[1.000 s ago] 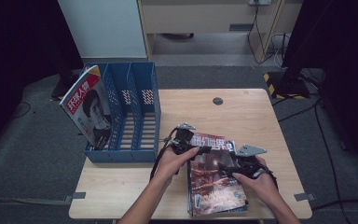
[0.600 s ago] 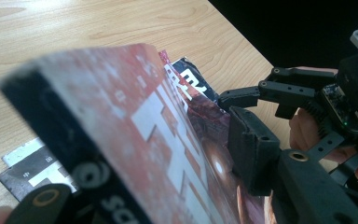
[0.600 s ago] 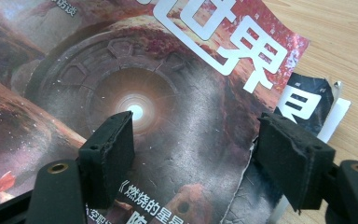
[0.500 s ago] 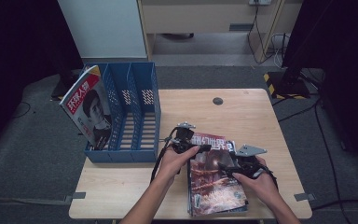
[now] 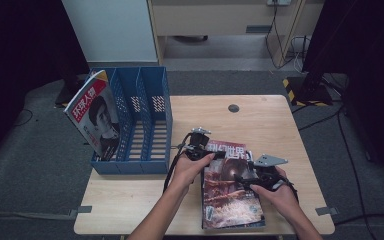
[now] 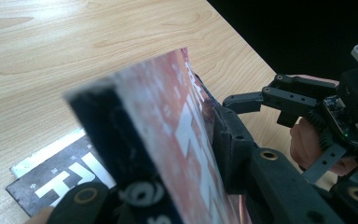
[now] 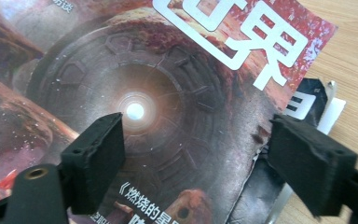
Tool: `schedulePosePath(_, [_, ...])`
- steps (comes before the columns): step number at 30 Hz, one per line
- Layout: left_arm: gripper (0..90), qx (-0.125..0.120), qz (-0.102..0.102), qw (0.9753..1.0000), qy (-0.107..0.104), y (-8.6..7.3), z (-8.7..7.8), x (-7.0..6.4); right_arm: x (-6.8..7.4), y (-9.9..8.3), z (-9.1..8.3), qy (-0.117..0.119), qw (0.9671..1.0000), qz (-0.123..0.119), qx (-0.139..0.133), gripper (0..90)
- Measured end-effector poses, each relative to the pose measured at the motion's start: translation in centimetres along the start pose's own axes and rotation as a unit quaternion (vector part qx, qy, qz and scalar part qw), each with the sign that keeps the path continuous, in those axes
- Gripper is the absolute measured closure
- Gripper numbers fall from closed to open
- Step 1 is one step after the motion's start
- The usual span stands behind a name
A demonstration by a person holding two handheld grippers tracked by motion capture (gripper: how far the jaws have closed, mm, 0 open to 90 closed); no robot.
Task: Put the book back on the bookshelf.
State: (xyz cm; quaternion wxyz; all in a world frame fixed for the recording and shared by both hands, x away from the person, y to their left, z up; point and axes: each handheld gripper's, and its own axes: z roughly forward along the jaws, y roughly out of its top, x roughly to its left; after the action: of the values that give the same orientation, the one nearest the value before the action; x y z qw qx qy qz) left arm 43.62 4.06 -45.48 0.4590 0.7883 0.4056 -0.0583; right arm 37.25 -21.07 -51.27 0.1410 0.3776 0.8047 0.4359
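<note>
Gripping a red-covered magazine point(image 5: 230, 187) with white title characters; left claw point(image 5: 215, 154)

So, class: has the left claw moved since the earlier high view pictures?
No. The left claw holds at the red magazine's top edge, at the same spot relative to the blue file rack.

a light wooden table point(image 5: 130, 200) is seen standing on grey carpet. a blue file rack point(image 5: 145, 125) with three slots is set on its left far part, and a magazine point(image 5: 94, 120) with a portrait cover is leaned in the leftmost slot. a small stack of magazines point(image 5: 230, 200) is laid on the near right part, the red-covered top one point(image 7: 135, 93) lifted off a dark one point(image 6: 51, 179) beneath it. a round dark cable hole point(image 5: 233, 108) is set near the far edge.
</note>
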Motion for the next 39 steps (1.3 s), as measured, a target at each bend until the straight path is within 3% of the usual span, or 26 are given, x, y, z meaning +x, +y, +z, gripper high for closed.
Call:
schedulePosePath(5, [78.0, 0.000, -0.004, 1.0000, -0.007, 0.2, -0.2, 0.1, -0.3, 0.0, -0.1, -0.001, 1.0000, 0.009, -0.002, 11.5])
schedulePosePath(13, [80.5, -0.006, 0.004, 0.9999, -0.011, 1.4, -1.2, -0.5, -1.2, 0.0, -1.0, -0.001, 0.9995, 0.029, -0.014, 11.2])
schedulePosePath(23, [83.2, -0.014, 0.038, 0.9992, 0.006, 3.7, -3.1, -2.0, -2.2, -0.1, -1.9, -0.009, 0.9986, 0.047, -0.022, 11.5])
schedulePosePath(39, [83.4, -0.014, 0.043, 0.9989, 0.013, 4.3, -3.5, -1.9, -3.0, -0.6, -2.0, -0.039, 0.9982, 0.045, 0.001, 11.7])
